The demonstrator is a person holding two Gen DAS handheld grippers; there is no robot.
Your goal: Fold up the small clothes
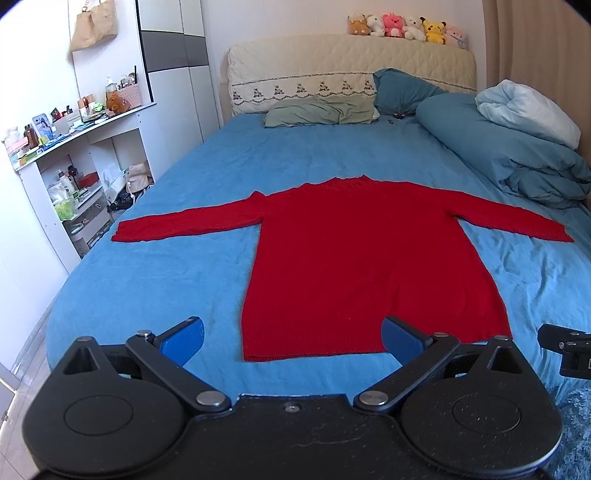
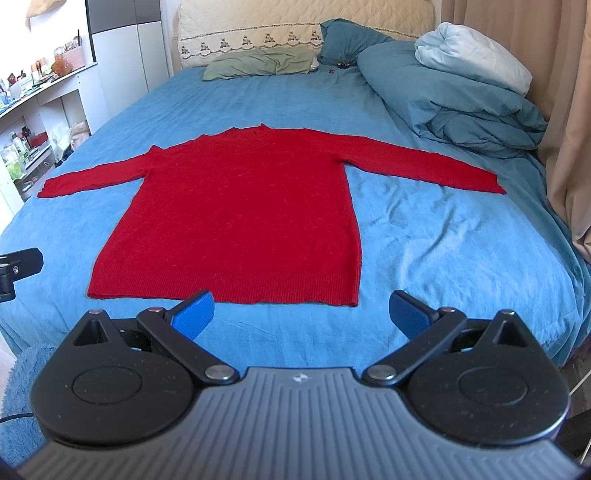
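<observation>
Sweater (image 1: 369,258), red and knitted, lies flat in the middle of the blue bed (image 1: 166,266), the sleeves spread toward 9 and 3 o'clock and the hem nearest the cameras, probably so that each part can be taken and folded. No fold is made yet. Left gripper (image 1: 291,338) hovers over the hem, jaws wide apart and empty. Right gripper (image 2: 301,312) hovers at the hem's 5 o'clock corner, also wide apart and empty. Pillows (image 1: 321,110) lie at 12 o'clock.

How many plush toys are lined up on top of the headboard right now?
6, in a row along the right part of the headboard top, seen from the left wrist: brown-and-white, white, pink, white, yellow, pale pink. The right wrist view crops them out.
</observation>
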